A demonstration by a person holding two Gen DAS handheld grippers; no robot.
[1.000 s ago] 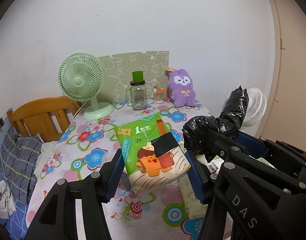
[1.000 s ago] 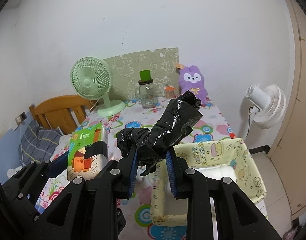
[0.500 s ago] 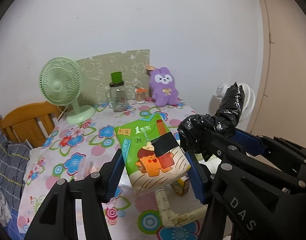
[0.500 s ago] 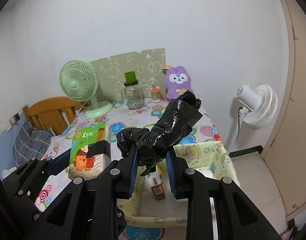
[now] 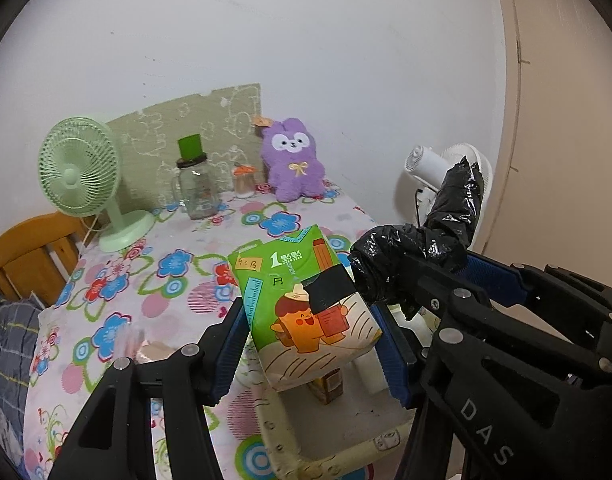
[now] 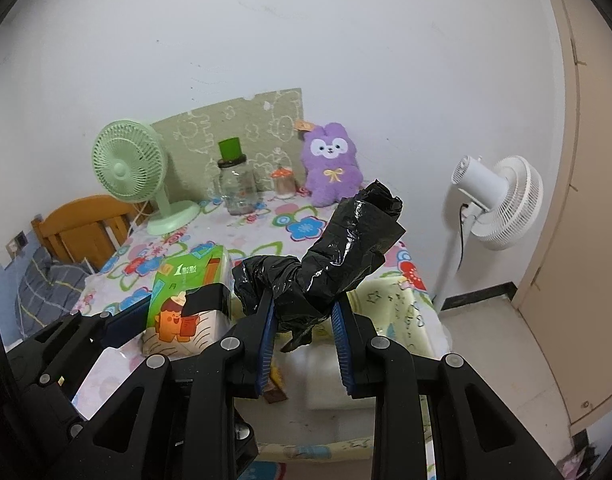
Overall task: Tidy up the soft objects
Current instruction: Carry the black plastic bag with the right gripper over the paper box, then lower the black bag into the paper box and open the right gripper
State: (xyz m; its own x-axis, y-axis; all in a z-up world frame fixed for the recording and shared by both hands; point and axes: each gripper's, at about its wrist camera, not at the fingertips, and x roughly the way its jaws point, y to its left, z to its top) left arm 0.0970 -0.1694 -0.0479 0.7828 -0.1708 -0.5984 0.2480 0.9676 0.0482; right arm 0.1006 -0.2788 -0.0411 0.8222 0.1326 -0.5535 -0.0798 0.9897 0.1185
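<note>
Left gripper (image 5: 312, 354) was clamped on a green tissue pack (image 5: 306, 308), blue fingers (image 5: 229, 354) pressing both long sides; pack was lifted clear of the surface, above the near left wall of a cream fabric bin (image 5: 330, 450). Right gripper (image 6: 303, 340) was closed narrowly on a crumpled black plastic bag (image 6: 326, 268); most of the bag stuck up and away past the fingers (image 6: 265, 336), a loose tail hung below them.

Hidden or unclear: the bin's interior was largely covered by both grippers and their loads. A small brown carton (image 5: 330, 386) and a white item (image 6: 326, 376) showed inside it; what the white item was could not be made out. Bin's far wall (image 6: 390, 300) was partly behind the bag. A blurred pale object near the surface's left edge could not be identified.

Room: bin sat at the surface's near right corner. Floral surface (image 5: 145, 280) lay bare through its middle. Along the far edge stood a green fan (image 5: 81, 172), a glass jar (image 5: 195, 188), a small container (image 5: 243, 180) and a purple plush rabbit (image 5: 293, 160). A white floor fan (image 6: 502, 200) stood past the right edge.
</note>
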